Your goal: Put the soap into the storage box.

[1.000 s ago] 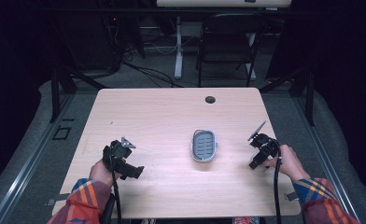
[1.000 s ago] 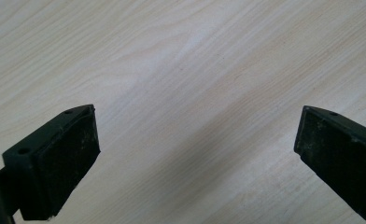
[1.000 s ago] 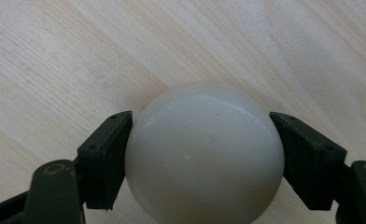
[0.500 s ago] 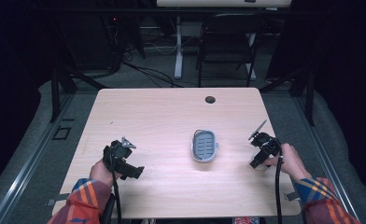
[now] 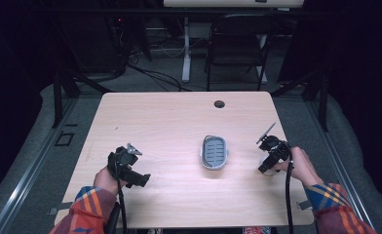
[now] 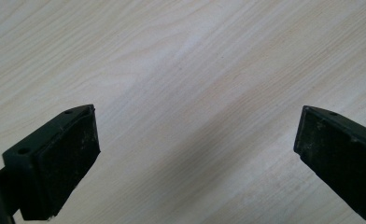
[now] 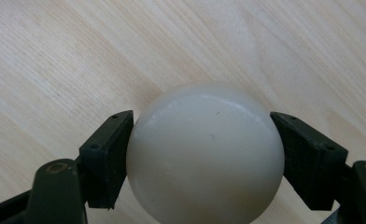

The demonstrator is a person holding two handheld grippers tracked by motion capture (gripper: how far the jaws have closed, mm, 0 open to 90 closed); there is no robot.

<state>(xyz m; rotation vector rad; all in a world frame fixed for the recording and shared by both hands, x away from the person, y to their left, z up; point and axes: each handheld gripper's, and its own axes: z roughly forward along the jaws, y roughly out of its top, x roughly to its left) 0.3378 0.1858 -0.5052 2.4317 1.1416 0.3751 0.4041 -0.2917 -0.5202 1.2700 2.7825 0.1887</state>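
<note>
A smooth white ball sits between the two black jaws of my right gripper, which press on its left and right sides just above the wooden table. In the high view my right gripper is at the table's right side, held by a hand. My left gripper is near the front left, also in a hand. Its jaws stand wide apart over bare wood with nothing between the fingertips. A small oval grey dish with a ribbed inside lies between the two grippers.
The light wooden table has a round cable hole near its far edge. Behind the table stand a dark chair and a white desk leg, with cables on the floor.
</note>
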